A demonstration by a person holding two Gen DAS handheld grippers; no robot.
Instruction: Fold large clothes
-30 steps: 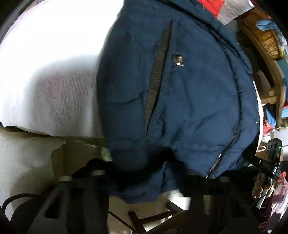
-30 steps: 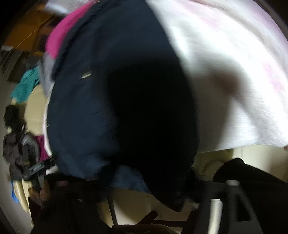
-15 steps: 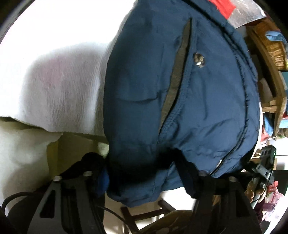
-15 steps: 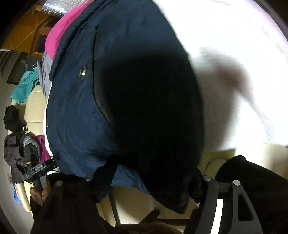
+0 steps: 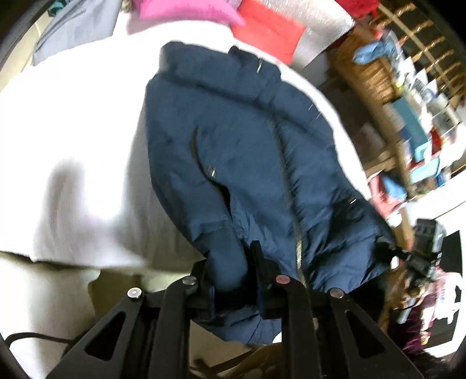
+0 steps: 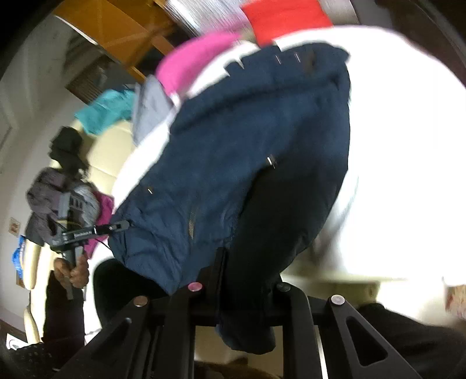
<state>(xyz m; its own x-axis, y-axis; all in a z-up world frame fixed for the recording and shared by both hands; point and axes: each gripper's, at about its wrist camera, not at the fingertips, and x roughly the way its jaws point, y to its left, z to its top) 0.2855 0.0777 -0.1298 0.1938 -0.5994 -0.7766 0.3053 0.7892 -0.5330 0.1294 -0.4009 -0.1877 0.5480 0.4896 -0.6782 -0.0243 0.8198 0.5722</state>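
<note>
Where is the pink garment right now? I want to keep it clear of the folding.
The pink garment lies at the far edge of the white cover, beyond the navy jacket's collar and beside a red item; the right wrist view shows it upper centre.

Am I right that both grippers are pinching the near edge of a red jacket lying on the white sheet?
Not quite: the jacket is navy blue, not red, as the left wrist view shows. The rest holds: the left gripper and right gripper are both shut on its near edge, and it lies on the white sheet.
</note>
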